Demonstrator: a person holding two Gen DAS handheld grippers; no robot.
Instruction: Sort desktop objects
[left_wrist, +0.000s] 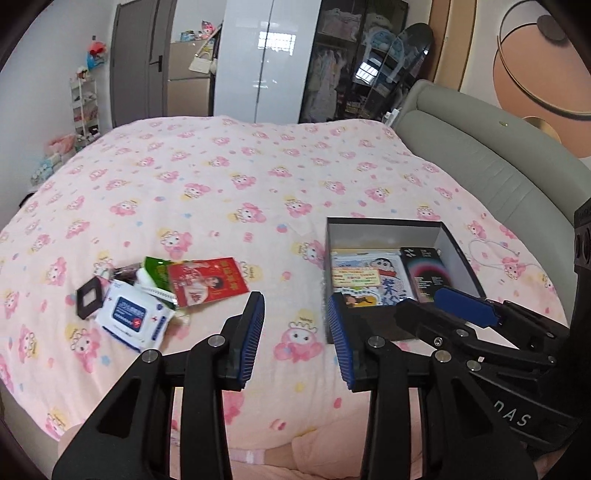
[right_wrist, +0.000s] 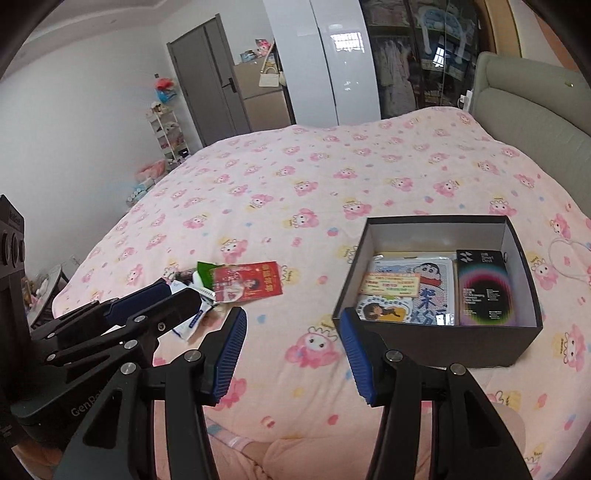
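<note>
Currently the left wrist view shows the left gripper (left_wrist: 297, 339) wide and empty above the bedspread (left_wrist: 229, 177), loose packets (left_wrist: 162, 291) heaped toward its left edge.

From the right wrist view, the right gripper (right_wrist: 293, 356) gapes empty beside the box (right_wrist: 439, 341); the overlapping, slippery packets could drag together.

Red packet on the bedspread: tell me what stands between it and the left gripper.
Nothing visible does. The left gripper hangs open with only bare bedspread between it and the red packet. The packet's left end lies on a green pouch in the pile; its right end lies free.
</note>
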